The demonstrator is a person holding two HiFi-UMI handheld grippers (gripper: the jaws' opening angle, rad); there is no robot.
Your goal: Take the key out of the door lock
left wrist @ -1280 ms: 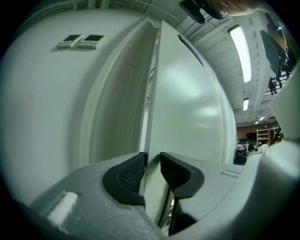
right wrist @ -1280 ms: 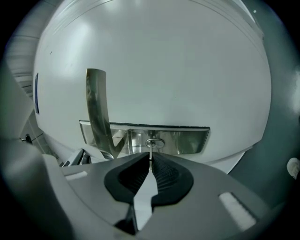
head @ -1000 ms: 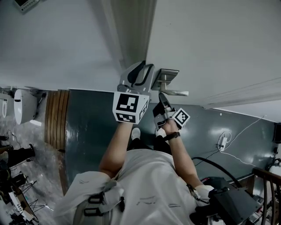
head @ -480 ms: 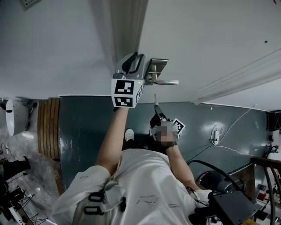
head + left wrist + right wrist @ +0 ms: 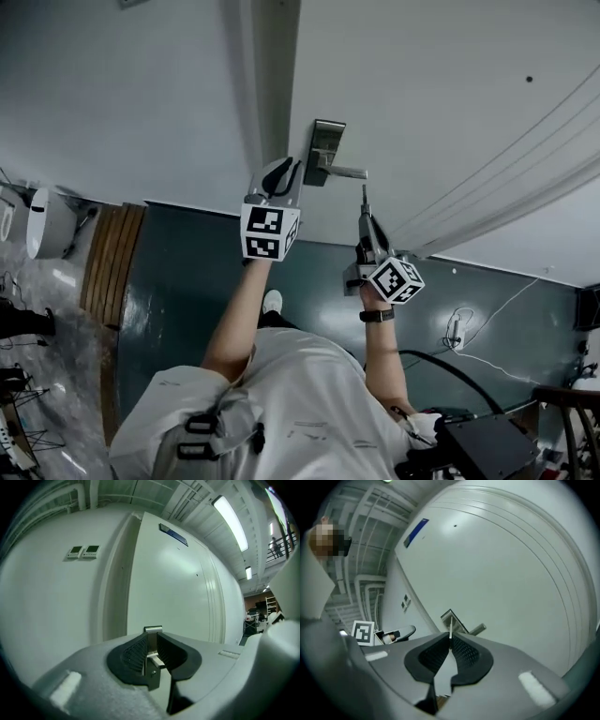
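Observation:
The metal lock plate (image 5: 325, 148) with its lever handle (image 5: 347, 172) sits on the white door (image 5: 450, 84). My right gripper (image 5: 366, 208) is shut on the key (image 5: 365, 194), whose thin blade sticks up out of the fingertips, to the right of the lever and apart from the lock. In the right gripper view the key (image 5: 450, 629) stands out of the right gripper (image 5: 450, 639), with the lock plate (image 5: 449, 618) beyond. My left gripper (image 5: 284, 174) hovers just left of the plate. Its jaws are closing, and the lock plate (image 5: 153, 631) shows through the gap of the left gripper (image 5: 152, 644), unpressed.
The door frame (image 5: 267, 75) runs just left of the lock. Two wall panels (image 5: 83, 551) hang left of the frame. Below are dark floor (image 5: 187, 272), a wooden strip (image 5: 108, 253), a cable with a plug (image 5: 459, 328) and a black case (image 5: 487, 445).
The right gripper has come up from under the lever to its right side, with the key in it. The left gripper has drawn back a little from the lock plate.

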